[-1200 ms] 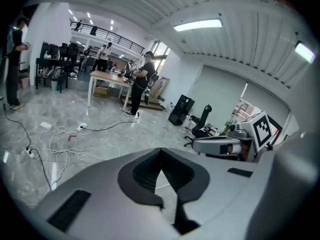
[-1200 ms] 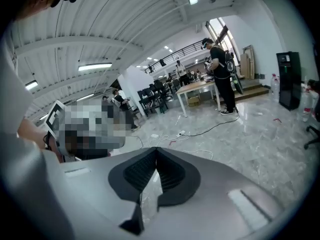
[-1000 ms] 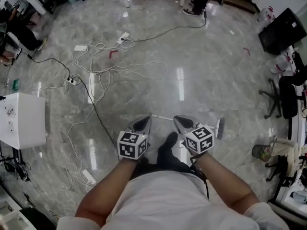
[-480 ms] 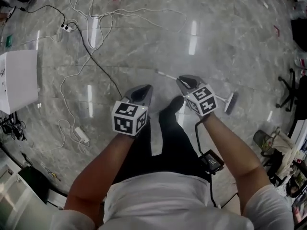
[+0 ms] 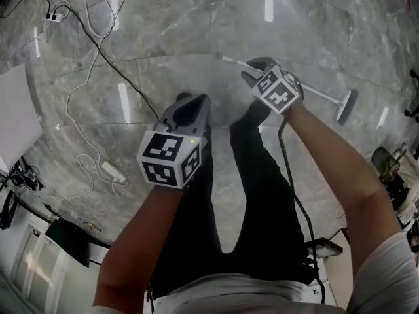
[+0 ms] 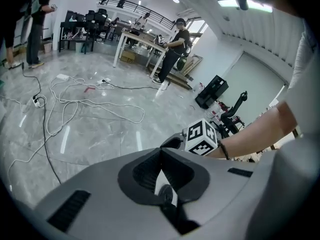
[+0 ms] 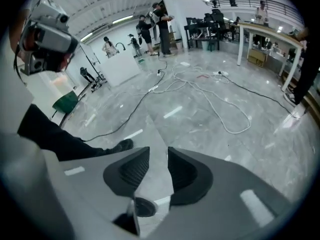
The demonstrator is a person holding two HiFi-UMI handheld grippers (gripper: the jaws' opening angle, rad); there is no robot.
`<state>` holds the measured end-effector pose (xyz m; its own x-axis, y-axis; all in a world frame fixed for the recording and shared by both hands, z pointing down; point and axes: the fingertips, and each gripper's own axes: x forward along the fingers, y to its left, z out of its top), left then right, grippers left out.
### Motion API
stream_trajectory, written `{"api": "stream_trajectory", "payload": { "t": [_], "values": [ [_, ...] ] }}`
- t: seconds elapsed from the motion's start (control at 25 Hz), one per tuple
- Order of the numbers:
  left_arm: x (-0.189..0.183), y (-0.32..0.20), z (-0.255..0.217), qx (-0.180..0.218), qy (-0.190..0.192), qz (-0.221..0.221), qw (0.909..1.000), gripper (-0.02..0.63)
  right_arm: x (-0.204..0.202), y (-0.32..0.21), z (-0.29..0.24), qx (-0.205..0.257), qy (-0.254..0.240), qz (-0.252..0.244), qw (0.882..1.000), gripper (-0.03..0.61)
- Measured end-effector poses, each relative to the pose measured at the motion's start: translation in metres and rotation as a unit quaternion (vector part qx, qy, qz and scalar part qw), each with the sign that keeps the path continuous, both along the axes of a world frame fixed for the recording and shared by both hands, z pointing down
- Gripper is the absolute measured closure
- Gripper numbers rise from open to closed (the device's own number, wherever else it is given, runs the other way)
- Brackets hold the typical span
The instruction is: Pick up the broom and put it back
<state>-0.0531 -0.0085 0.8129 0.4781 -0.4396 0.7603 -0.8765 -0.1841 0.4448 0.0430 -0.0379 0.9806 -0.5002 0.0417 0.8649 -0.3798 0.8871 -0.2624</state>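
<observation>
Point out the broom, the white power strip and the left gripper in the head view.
broom (image 5: 319, 94): head view, on its handle.
white power strip (image 5: 114, 171): head view, middle of its body.
left gripper (image 5: 193, 100): head view, between its jaw tips.

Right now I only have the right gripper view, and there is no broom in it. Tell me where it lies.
Observer: In the head view the broom lies flat on the floor. Its handle passes under the right gripper. I cannot tell whether they touch.
Operator: Those jaws have just been opening, with only floor between them. Give me the brush end.
Observer: The brush head lies out to the person's right, beyond that gripper.
Operator: Report the left gripper.
Observer: The left gripper hangs above the floor, apart from the broom, jaws together and empty.
</observation>
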Motion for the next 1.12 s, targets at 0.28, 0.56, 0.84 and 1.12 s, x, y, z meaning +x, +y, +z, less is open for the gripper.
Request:
{"api": "stream_trajectory", "payload": {
  "t": [0.28,0.56,0.84,1.12],
  "values": [
    [-0.008,-0.008,0.141,-0.013,0.018,0.0,0.9998,0.606,-0.008,0.015,0.197,-0.011,0.055,-0.056,0.997,0.468],
    [-0.048,-0.011,0.251,-0.025,0.008,-0.03,0.9992,0.606,-0.028,0.026,0.35,-0.009,0.113,-0.097,0.989,0.454],
    [-0.071,-0.008,0.307,-0.033,0.009,-0.042,0.9985,0.606,-0.041,0.032,0.423,-0.001,0.152,-0.134,0.979,0.454],
    [-0.083,0.0,0.315,-0.037,0.008,-0.048,0.9981,0.606,-0.039,0.03,0.432,0.03,0.167,-0.156,0.973,0.489]
  ]
}}
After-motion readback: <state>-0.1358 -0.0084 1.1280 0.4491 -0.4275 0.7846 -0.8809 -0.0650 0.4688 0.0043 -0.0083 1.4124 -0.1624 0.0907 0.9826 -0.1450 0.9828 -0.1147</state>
